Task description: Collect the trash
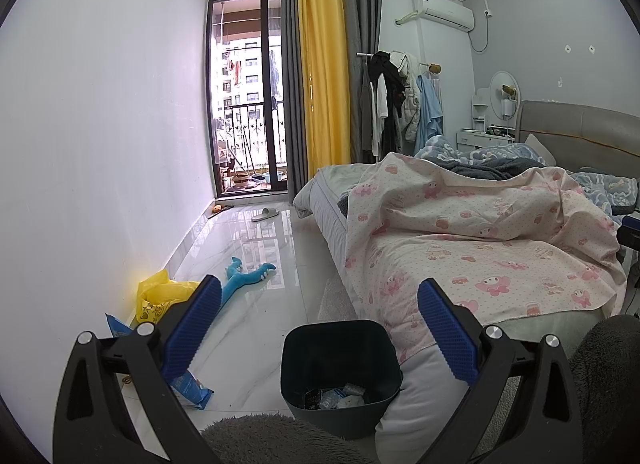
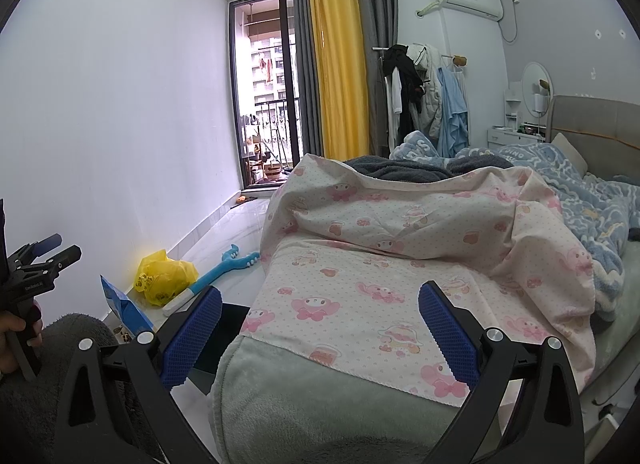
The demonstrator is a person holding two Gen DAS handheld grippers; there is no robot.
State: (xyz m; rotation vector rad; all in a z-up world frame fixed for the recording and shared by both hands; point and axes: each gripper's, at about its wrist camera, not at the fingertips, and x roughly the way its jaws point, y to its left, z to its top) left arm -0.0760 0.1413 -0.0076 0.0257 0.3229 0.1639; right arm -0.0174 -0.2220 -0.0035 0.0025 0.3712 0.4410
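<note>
A dark bin (image 1: 340,376) stands on the floor beside the bed corner, with crumpled wrappers (image 1: 340,398) in its bottom. My left gripper (image 1: 320,328) hangs open above and just in front of the bin, nothing between its blue pads. A blue packet (image 1: 190,386) lies on the floor behind the left finger. A yellow plastic bag (image 1: 160,296) sits by the wall, also seen as the yellow bag (image 2: 164,276) in the right wrist view. My right gripper (image 2: 320,336) is open over the bed corner, empty. The left gripper (image 2: 46,254) shows at that view's left edge, held by a hand.
A bed (image 1: 480,248) with a pink-patterned sheet fills the right side. A blue toy (image 1: 244,276) and a slipper (image 1: 264,214) lie on the glossy floor (image 1: 256,324) toward the balcony door. A grey fuzzy sleeve (image 1: 272,440) fills the bottom edge. The white wall runs along the left.
</note>
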